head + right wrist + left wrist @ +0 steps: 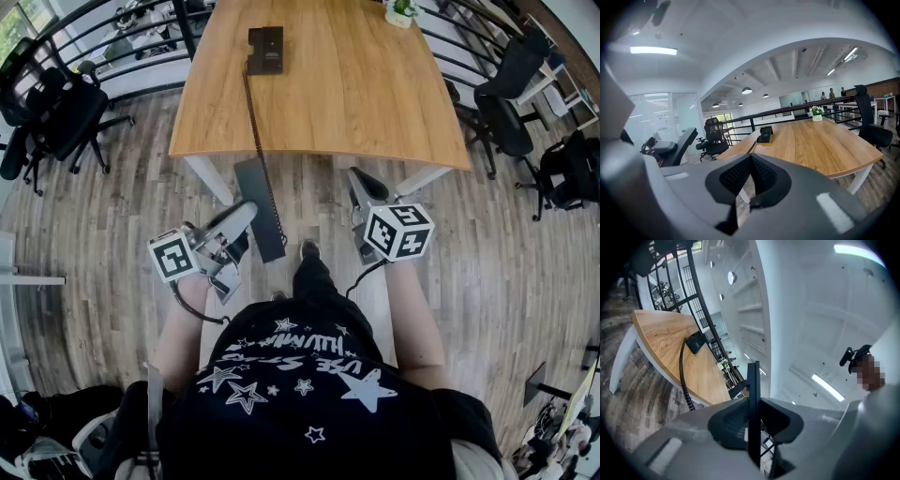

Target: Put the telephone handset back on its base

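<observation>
My left tool [242, 217] is clamped on the black handset [259, 208], carrying it short of the worktop [375, 103]. Its coiled cord [260, 131] leads to the base [265, 49] at twelve o'clock. My right tool [362, 190] is closed and empty, likely kept clear.

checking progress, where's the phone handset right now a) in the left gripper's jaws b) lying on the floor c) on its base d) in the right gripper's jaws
a: the left gripper is clamped on the handset, whose cord runs to the base on the table.
</observation>
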{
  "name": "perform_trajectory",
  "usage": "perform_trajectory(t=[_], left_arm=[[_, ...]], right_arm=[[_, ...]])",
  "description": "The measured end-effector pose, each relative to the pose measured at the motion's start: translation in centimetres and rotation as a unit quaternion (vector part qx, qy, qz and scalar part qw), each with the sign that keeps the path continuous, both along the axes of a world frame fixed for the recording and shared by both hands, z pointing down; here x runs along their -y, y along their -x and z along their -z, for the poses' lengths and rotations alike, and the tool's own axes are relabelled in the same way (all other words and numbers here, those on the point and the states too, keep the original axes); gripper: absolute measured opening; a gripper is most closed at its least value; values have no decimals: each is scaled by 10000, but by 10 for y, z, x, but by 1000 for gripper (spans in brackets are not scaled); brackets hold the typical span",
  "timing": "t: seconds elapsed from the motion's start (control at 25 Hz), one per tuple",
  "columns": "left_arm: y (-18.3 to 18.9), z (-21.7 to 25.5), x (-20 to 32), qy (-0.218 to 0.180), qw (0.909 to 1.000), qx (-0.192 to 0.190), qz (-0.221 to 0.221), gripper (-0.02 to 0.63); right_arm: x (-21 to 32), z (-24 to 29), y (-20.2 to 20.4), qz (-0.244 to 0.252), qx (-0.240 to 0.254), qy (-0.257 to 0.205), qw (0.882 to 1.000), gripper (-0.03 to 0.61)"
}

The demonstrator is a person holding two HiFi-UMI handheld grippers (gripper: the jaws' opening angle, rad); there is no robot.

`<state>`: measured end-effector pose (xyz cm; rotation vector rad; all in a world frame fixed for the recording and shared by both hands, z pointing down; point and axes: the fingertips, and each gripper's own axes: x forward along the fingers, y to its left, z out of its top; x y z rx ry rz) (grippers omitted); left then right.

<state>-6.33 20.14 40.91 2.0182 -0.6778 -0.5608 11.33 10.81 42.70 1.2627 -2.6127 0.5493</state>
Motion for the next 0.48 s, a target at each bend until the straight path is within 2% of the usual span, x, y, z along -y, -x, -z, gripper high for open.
perform_trajectory(t=[0.12,0.48], left_arm=[[3,-1,-3,-102,9999,79,-39,83],[12,-9,-14,94,9999,29,-82,83]], right_arm=[[-1,-1,2,-20,-16,8,10000,0],[-13,-11,12,-21,-96,154,9998,0]])
